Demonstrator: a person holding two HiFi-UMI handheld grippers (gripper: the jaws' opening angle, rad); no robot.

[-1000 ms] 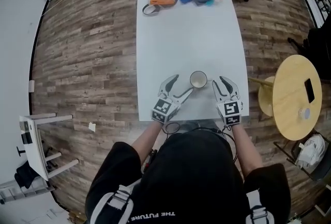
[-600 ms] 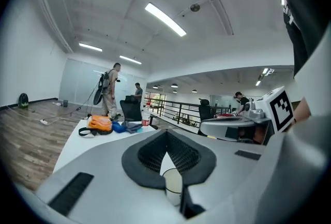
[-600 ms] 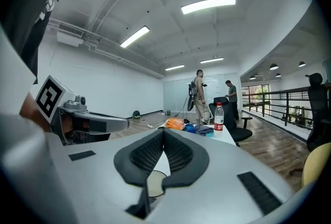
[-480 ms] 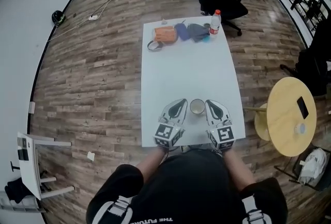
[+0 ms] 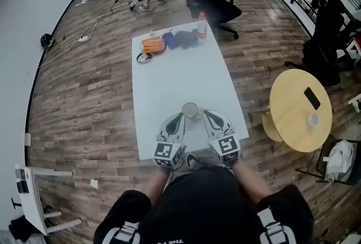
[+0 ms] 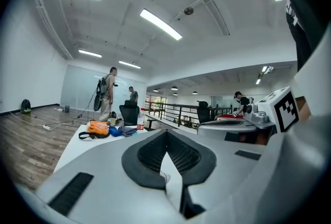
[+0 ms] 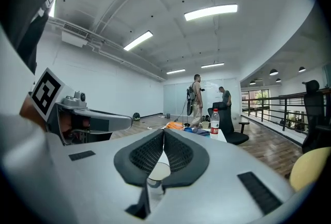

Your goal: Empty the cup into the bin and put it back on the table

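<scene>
The cup (image 5: 190, 109) stands upright on the desk (image 5: 180, 76) close to its near edge, just beyond and between the left gripper (image 5: 178, 118) and the right gripper (image 5: 208, 115). Both pairs of jaws are closed on nothing. Its inside looks pale with no contents I can make out and no bin shows nearby, so I cannot tell whether the emptying is done or not yet begun.
</scene>
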